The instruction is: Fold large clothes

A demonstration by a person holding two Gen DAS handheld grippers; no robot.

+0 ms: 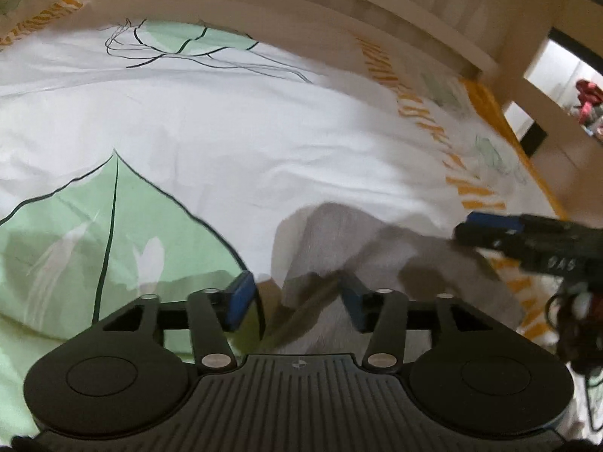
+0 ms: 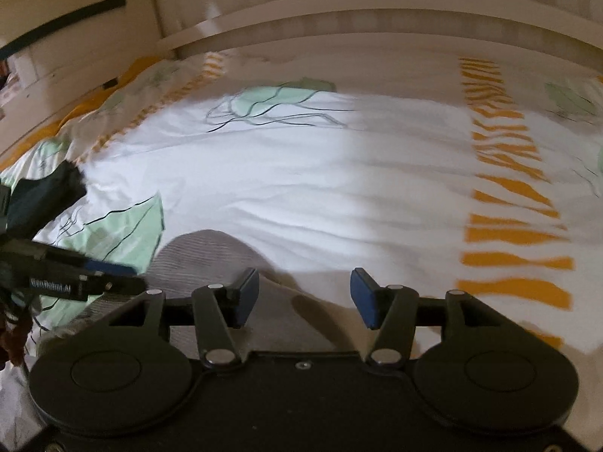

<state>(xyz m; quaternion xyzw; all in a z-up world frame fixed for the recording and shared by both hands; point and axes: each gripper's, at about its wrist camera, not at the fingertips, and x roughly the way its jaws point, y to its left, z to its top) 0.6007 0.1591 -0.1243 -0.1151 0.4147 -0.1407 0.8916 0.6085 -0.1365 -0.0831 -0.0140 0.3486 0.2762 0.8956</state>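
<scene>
Lots of things here are fuzzy, covered up, or cut off at the edges.

The grey cloth (image 1: 331, 241) goes under the left gripper (image 1: 299, 303) at 6 o'clock, so its near part is hidden. In the right wrist view the same cloth (image 2: 211, 256) slips under the right gripper (image 2: 304, 297), and its left part sits behind the other gripper (image 2: 109, 275) at 9 o'clock. The orange stripes (image 2: 516, 233) at 3 o'clock are smeared. The bed cover (image 1: 264, 132) runs off the picture's left edge. A red and pink heap (image 1: 588, 101) at 2 o'clock is too small to tell. The bed frame (image 1: 377, 3) at 12 o'clock is blurry.
</scene>
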